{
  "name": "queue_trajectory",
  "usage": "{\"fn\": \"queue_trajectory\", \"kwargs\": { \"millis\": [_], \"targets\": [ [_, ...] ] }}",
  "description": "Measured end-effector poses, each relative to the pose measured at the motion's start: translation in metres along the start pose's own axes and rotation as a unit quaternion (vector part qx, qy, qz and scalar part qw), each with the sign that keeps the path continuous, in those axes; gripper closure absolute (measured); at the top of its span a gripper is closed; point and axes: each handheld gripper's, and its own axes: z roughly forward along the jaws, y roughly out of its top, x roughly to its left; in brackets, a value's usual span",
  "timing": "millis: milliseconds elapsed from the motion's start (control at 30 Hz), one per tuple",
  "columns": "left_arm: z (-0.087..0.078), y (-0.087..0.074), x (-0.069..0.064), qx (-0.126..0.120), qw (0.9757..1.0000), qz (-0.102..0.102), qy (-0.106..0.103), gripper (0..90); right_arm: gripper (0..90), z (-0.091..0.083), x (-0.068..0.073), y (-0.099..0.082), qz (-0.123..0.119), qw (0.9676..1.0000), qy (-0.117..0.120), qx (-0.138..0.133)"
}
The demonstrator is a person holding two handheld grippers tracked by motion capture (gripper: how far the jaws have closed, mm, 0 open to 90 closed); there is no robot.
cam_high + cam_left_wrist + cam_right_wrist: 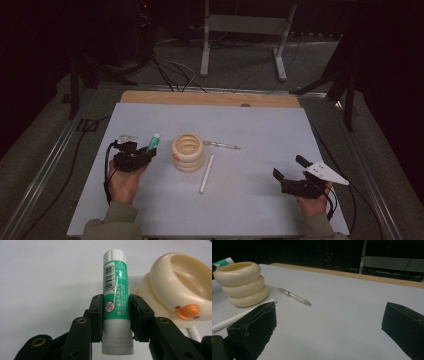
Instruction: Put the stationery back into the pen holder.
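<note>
We are holding a glue stick in our left gripper, its two black jaws clamped on the green-labelled middle of the tube, with the white cap end sticking out past the tips. In the high view the glue stick is hanging above the grey table, tilted toward a cream ringed pen holder just to its right. The holder has an orange duck bill on its side. A white pen is lying beside the holder, and a clear pen is lying behind it. Our right gripper is resting well apart near the right edge, jaws spread wide with nothing between them.
</note>
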Motion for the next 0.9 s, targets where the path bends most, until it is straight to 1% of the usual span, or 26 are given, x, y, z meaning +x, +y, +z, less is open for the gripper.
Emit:
{"fn": "queue_trajectory", "kwargs": {
  "millis": [167, 200, 400, 600, 900],
  "targets": [
    [-0.005, 0.005, -0.006, -0.004, 0.9997, 0.015, -0.019, 66.2, 0.0, 0.0, 0.0, 0.0, 0.0, 1.0, 0.0, 0.0],
    [-0.005, 0.006, -0.007, -0.004, 0.9996, 0.016, -0.024, 66.2, 0.0, 0.0, 0.0, 0.0, 0.001, 1.0, 0.0, 0.0],
    [-0.011, 0.014, -0.013, -0.014, 0.9983, 0.03, -0.047, 66.2, 0.0, 0.0, 0.0, 0.0, 0.0, 1.0, 0.0, 0.0],
    [-0.017, 0.021, -0.02, -0.018, 0.9971, 0.042, -0.061, 66.1, 0.0, 0.0, 0.0, 0.0, 0.001, 1.0, 0.0, 0.0],
    [-0.018, 0.03, -0.03, -0.015, 0.9953, 0.057, -0.078, 66.1, 0.0, 0.0, 0.0, 0.0, 0.001, 1.0, 0.0, 0.0]
  ]
}}
